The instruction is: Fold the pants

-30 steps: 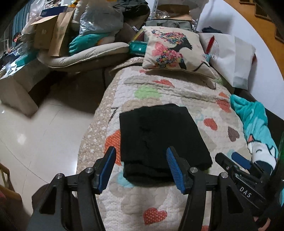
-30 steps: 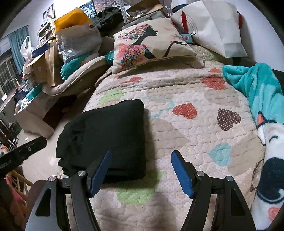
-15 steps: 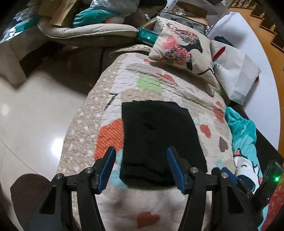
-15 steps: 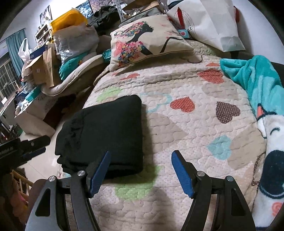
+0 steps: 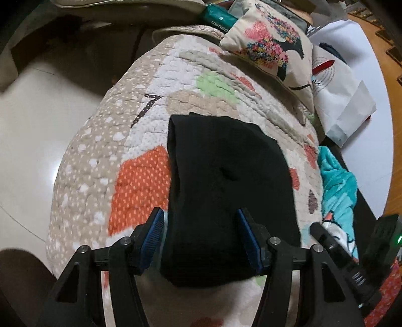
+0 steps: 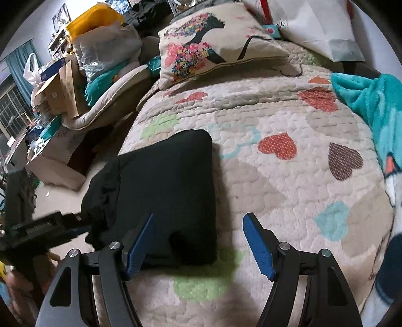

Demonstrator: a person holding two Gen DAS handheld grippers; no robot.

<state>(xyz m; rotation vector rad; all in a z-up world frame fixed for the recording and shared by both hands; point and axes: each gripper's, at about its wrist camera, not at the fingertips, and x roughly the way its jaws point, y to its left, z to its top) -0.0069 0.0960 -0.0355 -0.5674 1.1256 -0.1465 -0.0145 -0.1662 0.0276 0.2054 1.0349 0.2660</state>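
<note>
The left tool point(image 5: 201, 232) hangs released over the near end of the folded black pants point(image 5: 226, 186), which lie on the heart-patterned quilt point(image 5: 140, 176) of the bed. The right tool point(image 6: 198, 241) is likewise spread wide, gripping nothing, at the bundle's right edge. Only the right wrist view shows the yellow bag point(image 6: 95, 18) and cardboard boxes point(image 6: 57, 93); both show the floral cushion point(image 6: 213, 42).

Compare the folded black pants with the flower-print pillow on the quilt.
The pants are plain black; the pillow is cream with a colourful floral figure. The pants lie flat near the quilt's floor-side edge, just ahead of both open tongs; the pillow sits propped at the far end. Both rest on the quilt.
</note>
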